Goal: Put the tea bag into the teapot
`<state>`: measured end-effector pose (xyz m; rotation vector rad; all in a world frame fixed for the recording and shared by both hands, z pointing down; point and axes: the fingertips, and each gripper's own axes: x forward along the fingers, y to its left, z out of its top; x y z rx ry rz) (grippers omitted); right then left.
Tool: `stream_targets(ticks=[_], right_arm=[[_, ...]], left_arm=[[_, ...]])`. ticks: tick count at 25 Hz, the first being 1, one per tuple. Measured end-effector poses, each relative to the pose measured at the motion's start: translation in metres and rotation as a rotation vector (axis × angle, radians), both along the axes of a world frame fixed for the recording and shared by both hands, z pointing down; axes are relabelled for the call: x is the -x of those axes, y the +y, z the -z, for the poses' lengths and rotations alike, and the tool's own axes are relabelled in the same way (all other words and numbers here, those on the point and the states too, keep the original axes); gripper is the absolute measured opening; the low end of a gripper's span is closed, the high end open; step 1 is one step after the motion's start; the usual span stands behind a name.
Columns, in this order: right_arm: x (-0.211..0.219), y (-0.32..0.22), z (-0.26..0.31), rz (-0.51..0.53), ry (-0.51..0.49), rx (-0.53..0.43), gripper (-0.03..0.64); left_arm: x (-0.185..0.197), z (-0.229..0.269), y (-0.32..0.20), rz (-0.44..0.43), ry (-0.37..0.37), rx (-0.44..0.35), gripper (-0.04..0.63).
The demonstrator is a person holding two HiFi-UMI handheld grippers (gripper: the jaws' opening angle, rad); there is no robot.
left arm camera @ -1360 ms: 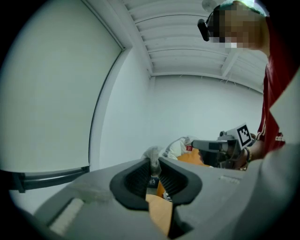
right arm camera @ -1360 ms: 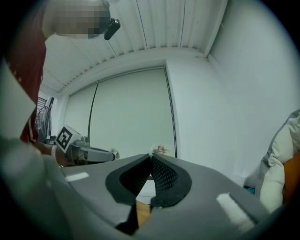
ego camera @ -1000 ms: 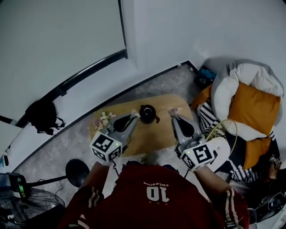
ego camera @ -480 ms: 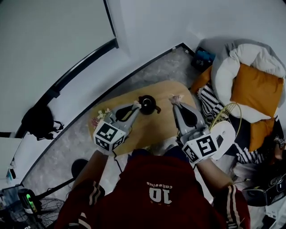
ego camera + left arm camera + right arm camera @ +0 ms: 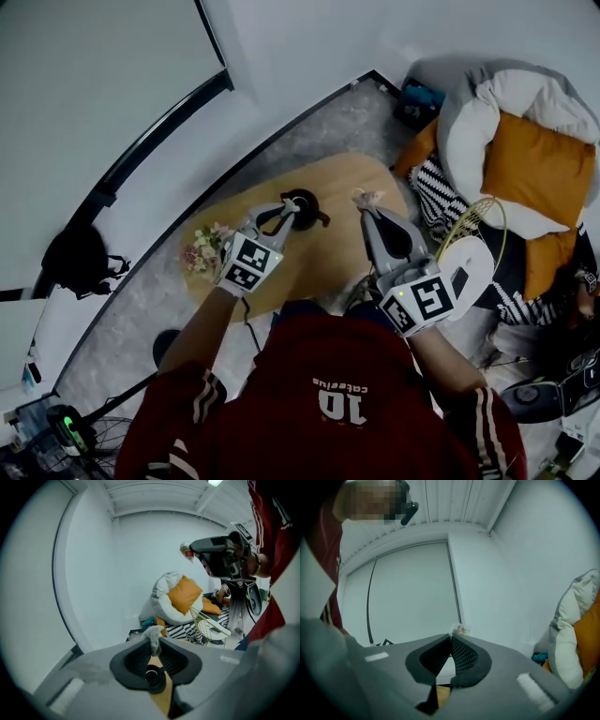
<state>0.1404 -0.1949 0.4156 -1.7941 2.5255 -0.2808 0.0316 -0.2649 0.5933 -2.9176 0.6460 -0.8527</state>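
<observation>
A black teapot (image 5: pixel 306 202) stands at the far side of the oval wooden table (image 5: pixel 328 253). My left gripper (image 5: pixel 289 210) hangs right over it, shut on a pale, crumpled tea bag (image 5: pixel 153 637); in the left gripper view the teapot's round black top (image 5: pixel 152 678) shows directly below the jaws. My right gripper (image 5: pixel 366 200) is held up to the right of the teapot and apart from it, shut on a small clear wrapper with a red mark (image 5: pixel 460 629), which also shows at its tips (image 5: pixel 186 551).
A small bunch of flowers (image 5: pixel 202 248) lies at the table's left end. To the right are a white beanbag with an orange cushion (image 5: pixel 530 159), a striped rug (image 5: pixel 439 211) and a yellow wire basket (image 5: pixel 473 239). White walls stand behind the table.
My left gripper has moved forward and right until its tips are over the teapot. The right gripper has kept its place. The head view has swung a little.
</observation>
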Motion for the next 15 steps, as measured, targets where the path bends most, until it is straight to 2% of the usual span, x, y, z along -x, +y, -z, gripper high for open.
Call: stream_targets(ticks=[4,9,15], right_arm=[[-0.008,-0.002,-0.005,-0.004,0.003,0.018,-0.003],[-0.020,-0.001,-0.013,-0.008,0.013,0.046,-0.002],[-0.028,0.001,-0.018,-0.036,0.012,0.066,-0.002]], left_arm=[[-0.012,-0.040,-0.012,0.006,-0.036,0.091,0.054],[-0.024,-0.082,-0.032,0.073,-0.029,0.228,0.054],[-0.028,-0.119,-0.049,0.104,-0.096,0.275,0.055]])
